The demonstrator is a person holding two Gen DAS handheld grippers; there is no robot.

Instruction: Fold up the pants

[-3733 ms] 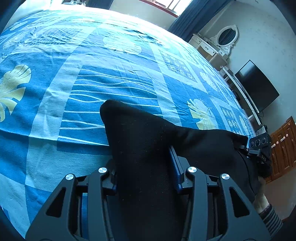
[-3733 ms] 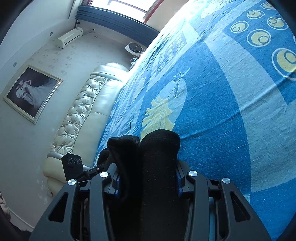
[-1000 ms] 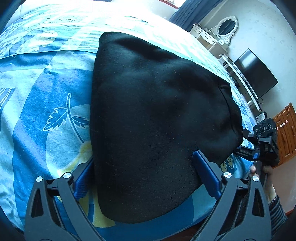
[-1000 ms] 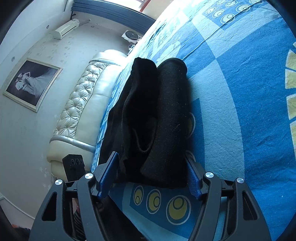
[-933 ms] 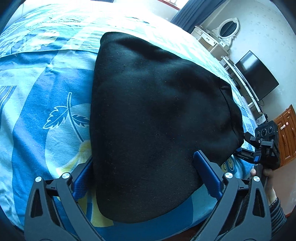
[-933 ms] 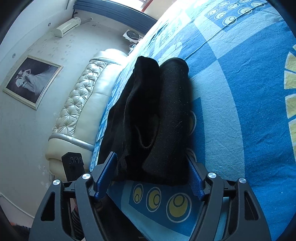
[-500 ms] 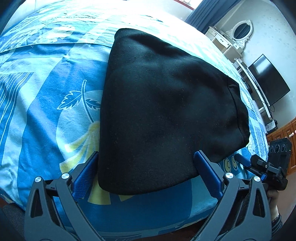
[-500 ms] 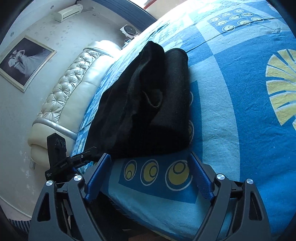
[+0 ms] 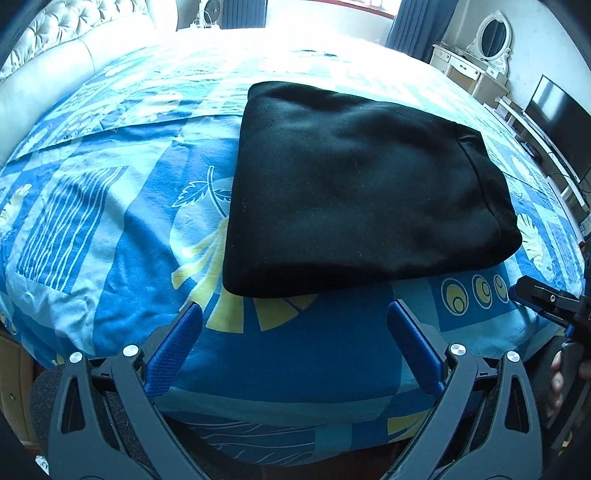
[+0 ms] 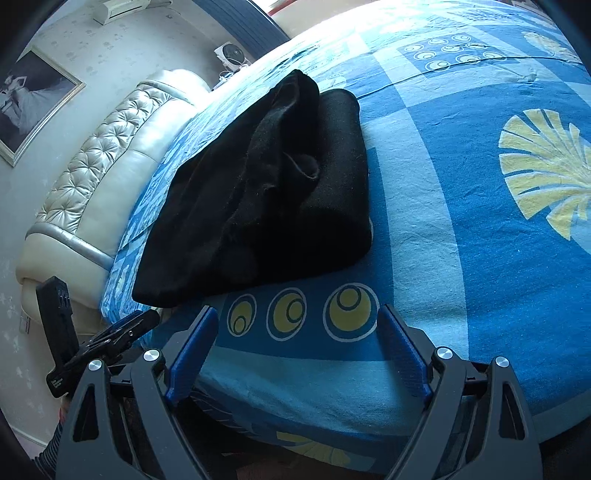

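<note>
Left gripper [image 9: 295, 325]: jaws spread wide, blue pads clear of everything, only bedsheet [image 9: 110, 206] between them. It sits at the bottom of the left wrist view, pointing down over the near edge of the bed.

Right gripper [image 10: 297, 328]: jaws also spread wide, having just been opening, with nothing between them but the sheet's ring pattern. It's also seen from the side at the right edge of the left wrist view, with a hand [image 9: 565, 380] on its handle.

Pants [image 9: 362, 188]: black, folded into a compact stack, lying flat on the sheet in the centre of the left wrist view, just above the pads and not touching them. In the right wrist view the stack fills the upper-middle of the frame; the fold layers and one open cuff or hem face the camera, and the near edge lies just above the pads, apart from them.

Around it: padded headboard [image 10: 99, 155] at upper left of the right wrist view, with a framed picture [image 10: 33, 99] on the wall above. Left wrist view has a dresser mirror [image 9: 493, 35] upper right and a dark TV [image 9: 557, 114] at the right edge.
</note>
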